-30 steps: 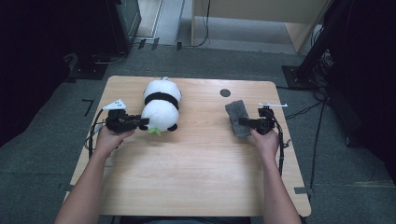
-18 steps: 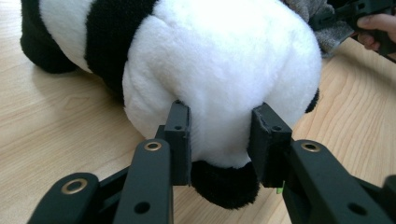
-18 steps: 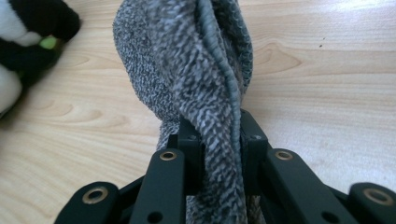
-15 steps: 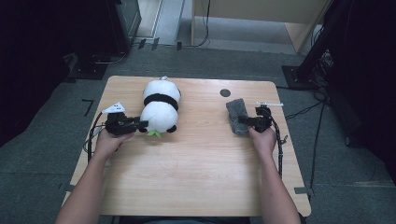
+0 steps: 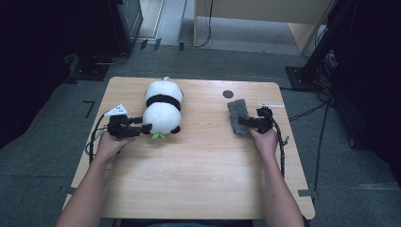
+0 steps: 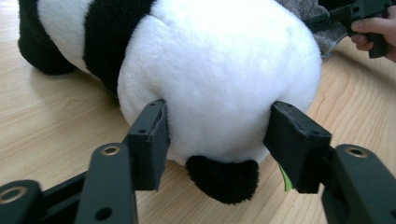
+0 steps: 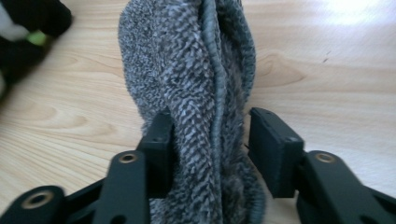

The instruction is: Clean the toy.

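A black-and-white plush panda (image 5: 163,111) lies on the wooden table (image 5: 189,179), left of centre, with a green leaf (image 5: 157,135) at its near end. My left gripper (image 5: 146,125) points at that end. In the left gripper view the panda's white rump (image 6: 210,70) bulges between the jaws of the left gripper (image 6: 217,135), which have just been opening and no longer pinch it. A folded grey knitted cloth (image 5: 238,116) lies at the right. My right gripper (image 5: 241,122) straddles its near edge. Its jaws have just been opening: the cloth (image 7: 187,60) stands between them with a gap at one pad (image 7: 268,144).
A dark round hole (image 5: 228,93) sits in the tabletop behind the cloth, and a white label (image 5: 270,105) lies by the right gripper. Cables trail from both grippers over the table's sides. Dark equipment and a pale cabinet stand on the floor beyond the far edge.
Both grippers' jaws have spread apart, letting go of the panda and the cloth. Both hands, the panda and the cloth stay about where they were.
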The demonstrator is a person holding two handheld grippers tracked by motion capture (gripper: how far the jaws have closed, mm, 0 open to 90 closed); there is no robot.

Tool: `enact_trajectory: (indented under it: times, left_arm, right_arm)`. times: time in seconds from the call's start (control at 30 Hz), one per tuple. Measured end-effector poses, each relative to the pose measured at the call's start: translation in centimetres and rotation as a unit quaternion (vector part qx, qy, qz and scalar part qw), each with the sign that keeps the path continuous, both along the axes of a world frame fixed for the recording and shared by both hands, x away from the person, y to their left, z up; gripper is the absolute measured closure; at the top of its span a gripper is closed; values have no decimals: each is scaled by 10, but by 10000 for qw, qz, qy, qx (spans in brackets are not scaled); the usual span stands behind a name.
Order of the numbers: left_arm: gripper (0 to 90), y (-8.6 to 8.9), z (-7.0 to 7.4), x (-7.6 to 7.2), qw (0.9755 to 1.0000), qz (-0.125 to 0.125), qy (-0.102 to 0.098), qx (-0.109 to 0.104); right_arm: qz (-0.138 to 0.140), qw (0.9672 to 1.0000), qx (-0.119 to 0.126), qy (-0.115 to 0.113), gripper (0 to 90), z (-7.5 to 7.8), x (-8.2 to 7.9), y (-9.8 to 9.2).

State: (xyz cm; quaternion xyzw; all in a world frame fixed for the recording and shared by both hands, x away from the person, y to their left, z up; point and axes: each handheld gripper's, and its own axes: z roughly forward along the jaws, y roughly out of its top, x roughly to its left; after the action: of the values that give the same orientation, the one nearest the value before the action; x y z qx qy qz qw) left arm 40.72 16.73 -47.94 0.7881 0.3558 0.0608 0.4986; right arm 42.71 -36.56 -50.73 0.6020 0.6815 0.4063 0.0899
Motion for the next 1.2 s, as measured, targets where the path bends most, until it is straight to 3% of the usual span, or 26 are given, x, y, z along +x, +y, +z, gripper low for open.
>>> enact_trajectory:
  times: [0.13, 0.43, 0.53, 0.6, 0.73, 0.87, 1.07, 1.2]
  left_arm:
    - [365, 1, 1, 0, 10000, 45, 19, 14]
    - [353, 4, 10, -4, 9998, 202, -26, -30]
    - [350, 8, 13, -7, 9996, 280, -23, -15]
    - [349, 9, 13, -9, 9996, 290, -56, 26]
    - [347, 12, 15, -14, 9994, 326, -106, 32]
    - [344, 15, 14, -20, 9988, 401, -152, 236]
    - [341, 21, 9, -24, 9968, 609, -136, 491]
    - [342, 24, 5, -26, 9955, 720, -89, 605]
  right_arm:
    - [51, 9992, -293, -279, 390, 5, -2, 1]
    - [-35, 9969, -403, -676, 292, 25, -12, -1]
    - [-4, 9964, -591, -610, 273, 30, -17, 0]
    - [46, 9953, -685, -682, 274, 33, -22, 1]
    - [84, 9948, -622, -804, 275, 39, -33, 4]
    - [109, 9948, -549, -856, 276, 43, -45, 6]
    - [221, 9922, -884, -849, 278, 42, -70, 6]
    - [205, 9938, -752, -794, 278, 40, -84, -2]
